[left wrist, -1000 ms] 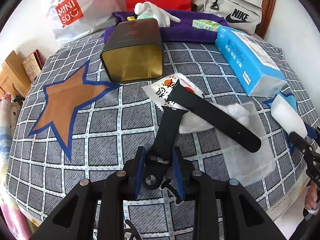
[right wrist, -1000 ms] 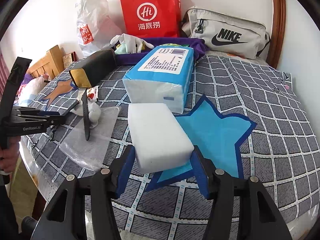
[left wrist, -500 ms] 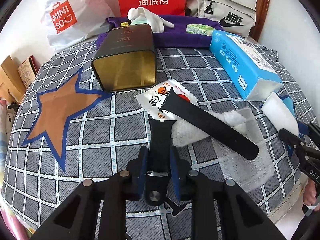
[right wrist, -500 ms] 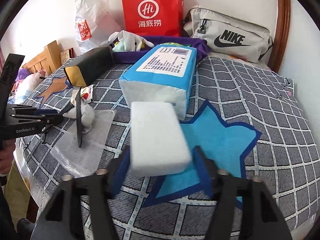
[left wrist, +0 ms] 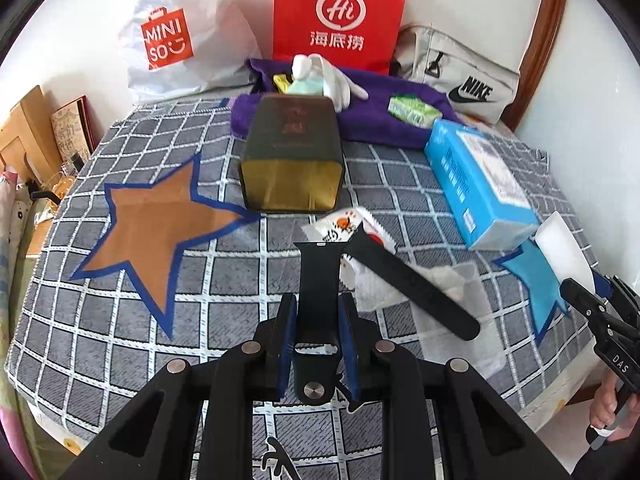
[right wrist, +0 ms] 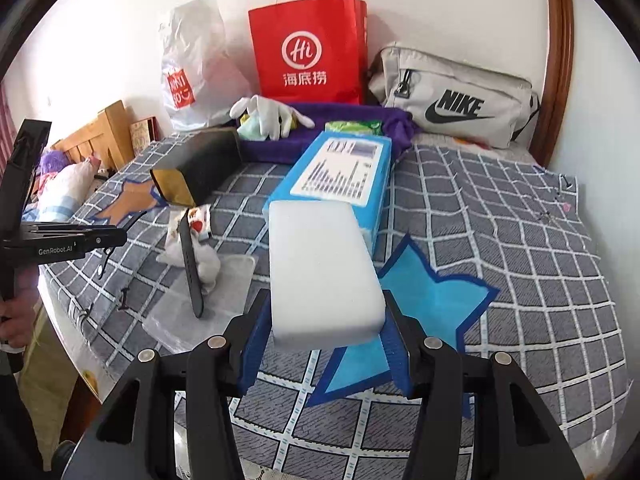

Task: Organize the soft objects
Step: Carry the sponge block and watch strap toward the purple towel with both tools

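The left gripper [left wrist: 316, 330] is clenched on the short black watch strap [left wrist: 318, 280], which sticks out straight ahead between the fingers; it looks light, rubbery and a little slippery, so I would hold it near the pin end. The right gripper [right wrist: 320, 340] grasps the white sponge block [right wrist: 322, 268] by its sides (soft and very light, it dents easily). Compared with one second ago, both things are now lifted off the checked bedcover [right wrist: 500, 240].

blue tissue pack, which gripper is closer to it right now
Right. The right gripper, clamping the white sponge, sits just in front of the blue tissue pack. The left gripper holds a black strap further off.
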The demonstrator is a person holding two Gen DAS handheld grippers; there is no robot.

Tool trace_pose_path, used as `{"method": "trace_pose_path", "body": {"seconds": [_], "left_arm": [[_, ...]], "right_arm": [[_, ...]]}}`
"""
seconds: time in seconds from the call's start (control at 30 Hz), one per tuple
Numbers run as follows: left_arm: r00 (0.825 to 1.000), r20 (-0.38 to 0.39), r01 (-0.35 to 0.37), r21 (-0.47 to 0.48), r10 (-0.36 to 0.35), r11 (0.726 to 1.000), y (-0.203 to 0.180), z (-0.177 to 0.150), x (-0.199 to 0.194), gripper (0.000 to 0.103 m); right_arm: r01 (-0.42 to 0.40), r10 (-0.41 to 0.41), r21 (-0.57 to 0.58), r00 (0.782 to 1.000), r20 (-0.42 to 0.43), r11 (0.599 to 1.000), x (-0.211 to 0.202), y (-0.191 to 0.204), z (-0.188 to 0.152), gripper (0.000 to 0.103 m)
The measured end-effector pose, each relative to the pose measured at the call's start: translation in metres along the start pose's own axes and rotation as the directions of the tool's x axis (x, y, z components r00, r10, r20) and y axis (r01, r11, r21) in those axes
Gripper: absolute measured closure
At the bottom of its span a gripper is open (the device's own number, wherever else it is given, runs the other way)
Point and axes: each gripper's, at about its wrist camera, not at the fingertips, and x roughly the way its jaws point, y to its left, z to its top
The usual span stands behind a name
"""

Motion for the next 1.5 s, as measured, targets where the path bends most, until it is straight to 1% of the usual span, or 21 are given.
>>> {"method": "trace_pose_path", "body": {"seconds": [0.2,0.33,0.6,0.83,1.07,1.33,1.4,1.5], "left_arm": [[0.999,0.041,0.016,-0.041,-0.015,0.999,0.004,0.016,-0.016,0.083],[0.998,0.068,0.021,-0.062,-0.017,0.998,0.004,0.030,-0.024,0.083],[0.996,0.093,0.023,-0.074,-0.016,0.997,0.001,0.057,-0.029,0.083],[0.993,0.116,0.019,-0.077,-0.010,0.997,0.002,0.079,-0.033,0.083],[0.994,0.112,0.016,-0.073,-0.008,0.997,0.003,0.101,-0.023,0.083],[0.994,0.111,0.011,-0.063,-0.004,0.998,0.003,0.127,-0.009,0.083],[0.994,0.112,0.014,-0.061,-0.008,0.998,0.002,0.132,-0.006,0.083],[0.994,0.107,0.039,-0.063,-0.032,0.997,0.002,0.142,0.002,0.083]], "right_arm": [[0.004,-0.005,0.026,1.000,0.027,1.000,-0.010,-0.004,0.024,0.051],[0.028,-0.029,0.043,0.999,0.033,0.999,-0.012,-0.008,0.041,0.051],[0.053,-0.056,0.073,0.998,0.040,0.996,-0.008,-0.018,0.078,0.051],[0.033,-0.037,0.079,0.998,0.052,0.996,-0.002,-0.022,0.101,0.051],[0.023,-0.027,0.070,0.998,0.056,0.997,0.007,-0.023,0.121,0.051],[0.035,-0.039,0.055,0.997,0.063,0.998,0.023,-0.026,0.145,0.051],[0.038,-0.042,0.052,0.997,0.068,0.998,0.025,-0.026,0.151,0.051],[0.038,-0.042,0.048,0.997,0.070,0.998,0.030,-0.027,0.159,0.051]]}}
